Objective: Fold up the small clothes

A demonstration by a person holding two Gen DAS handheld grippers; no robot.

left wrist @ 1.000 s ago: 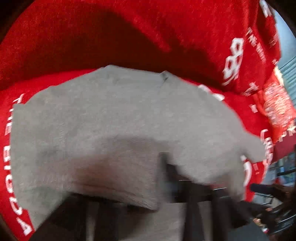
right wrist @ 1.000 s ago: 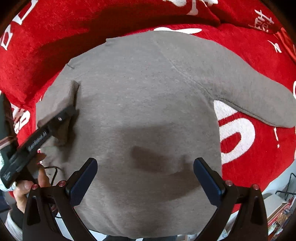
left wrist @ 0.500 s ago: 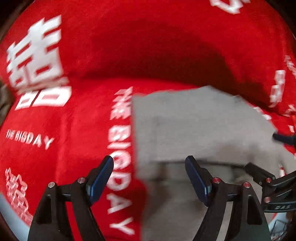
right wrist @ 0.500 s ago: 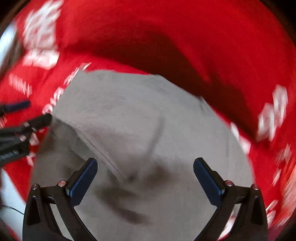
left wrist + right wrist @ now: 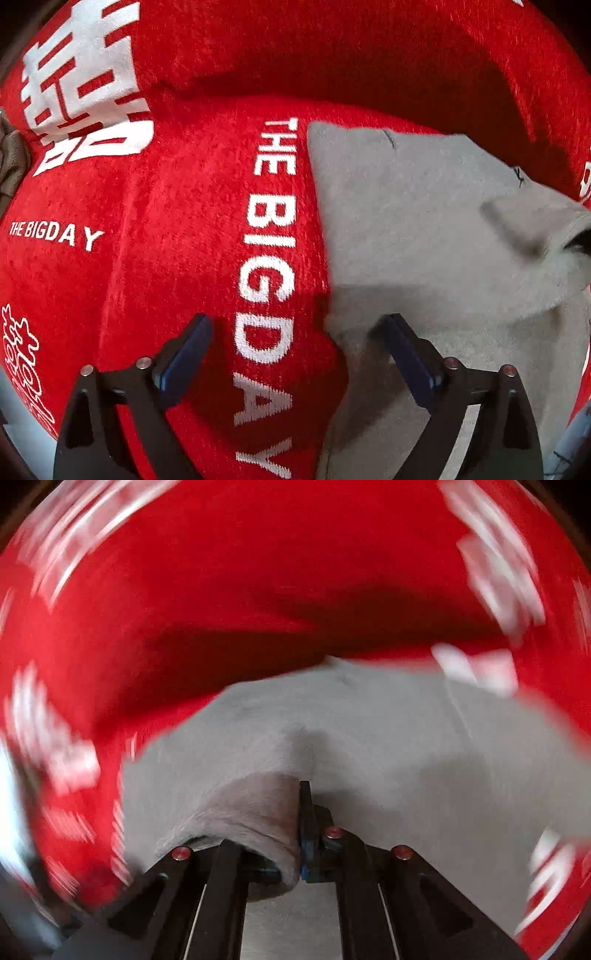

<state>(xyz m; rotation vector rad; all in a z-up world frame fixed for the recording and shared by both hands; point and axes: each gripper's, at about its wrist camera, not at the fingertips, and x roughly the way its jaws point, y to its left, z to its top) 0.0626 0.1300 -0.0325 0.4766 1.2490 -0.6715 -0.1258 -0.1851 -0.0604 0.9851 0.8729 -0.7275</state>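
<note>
A small grey top (image 5: 413, 229) lies on a red cloth (image 5: 177, 229) with white lettering. My left gripper (image 5: 295, 354) is open and empty, over the garment's left edge, with its right finger above the grey fabric. In the right wrist view my right gripper (image 5: 301, 827) is shut on a bunched fold of the grey top (image 5: 388, 731) and lifts it a little. That view is motion-blurred. A raised flap of grey fabric (image 5: 535, 225) shows at the right edge of the left wrist view.
The red cloth (image 5: 221, 590) rises behind the garment like a padded back. A brownish object (image 5: 11, 166) sits at the far left edge of the left wrist view.
My left gripper let go of the grey fabric and opened, moving left. My right gripper, open earlier, has closed on a fold of the top and is moving fast.
</note>
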